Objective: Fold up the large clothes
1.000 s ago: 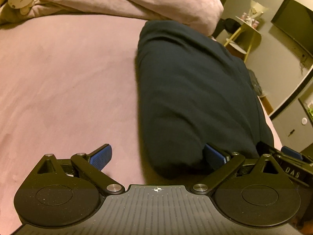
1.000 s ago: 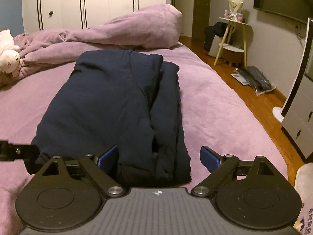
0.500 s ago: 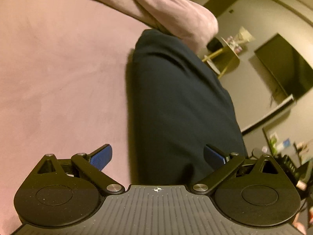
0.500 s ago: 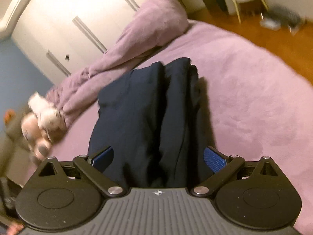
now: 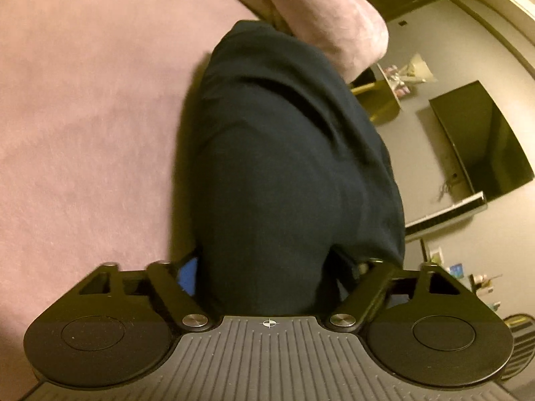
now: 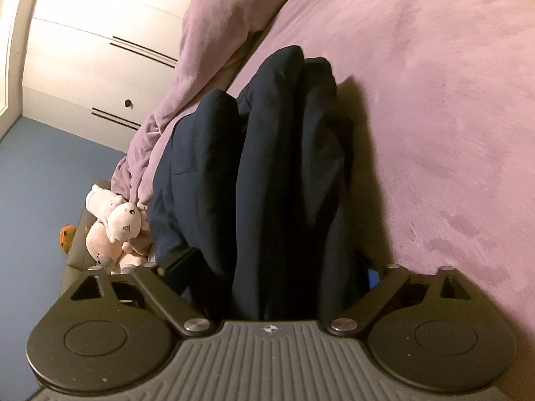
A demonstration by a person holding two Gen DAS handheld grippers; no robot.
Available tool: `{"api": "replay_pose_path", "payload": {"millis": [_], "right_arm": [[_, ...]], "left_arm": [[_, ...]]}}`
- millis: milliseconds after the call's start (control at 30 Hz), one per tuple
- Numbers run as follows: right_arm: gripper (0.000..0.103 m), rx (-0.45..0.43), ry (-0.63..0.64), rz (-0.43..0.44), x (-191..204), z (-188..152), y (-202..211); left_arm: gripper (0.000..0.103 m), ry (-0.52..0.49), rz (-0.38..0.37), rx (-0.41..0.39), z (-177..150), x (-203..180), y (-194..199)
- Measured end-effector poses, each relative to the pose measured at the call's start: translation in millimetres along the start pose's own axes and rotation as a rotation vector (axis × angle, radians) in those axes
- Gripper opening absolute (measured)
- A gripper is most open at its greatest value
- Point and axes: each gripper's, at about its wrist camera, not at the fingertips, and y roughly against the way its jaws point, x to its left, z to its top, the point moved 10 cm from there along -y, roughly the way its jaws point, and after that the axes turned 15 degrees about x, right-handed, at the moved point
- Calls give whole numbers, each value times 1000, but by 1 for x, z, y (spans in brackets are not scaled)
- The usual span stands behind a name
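Note:
A folded dark navy garment (image 5: 287, 153) lies on the purple bed (image 5: 83, 117); in the right wrist view it shows as several thick layers (image 6: 267, 173). My left gripper (image 5: 271, 274) has its jaws around the garment's near end, the cloth bulging between them; one blue pad (image 5: 188, 275) shows at the left, the other is hidden by cloth. My right gripper (image 6: 277, 274) holds the other near corner the same way, with a blue pad (image 6: 372, 277) just visible at the right. Both views are tilted, and the near end looks lifted off the bed.
A bunched purple duvet (image 5: 321, 16) lies at the far end of the bed (image 6: 434, 100). Plush toys (image 6: 113, 224) sit at the bed's left side by white wardrobes (image 6: 100, 50). A wall TV (image 5: 478, 140) and a small yellow side table (image 5: 384, 100) stand to the right.
Both grippers have closed in on the garment's near end and rolled sideways. The cloth now fills the gap between each pair of jaws and has risen.

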Motion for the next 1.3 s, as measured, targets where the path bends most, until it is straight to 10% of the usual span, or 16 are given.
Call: {"api": "replay_pose_path", "payload": {"millis": [633, 833, 1033, 1300], "right_arm": [[84, 174, 138, 40, 97, -27, -110], [95, 120, 133, -86, 100, -38, -89], [94, -172, 379, -328, 137, -67, -3], [46, -153, 662, -552, 193, -111, -55]], "left_arm": [[65, 101, 173, -188, -12, 62, 130], [74, 128, 225, -185, -26, 69, 137], [74, 87, 371, -284, -51, 47, 169], [76, -66, 535, -245, -79, 18, 144]]}}
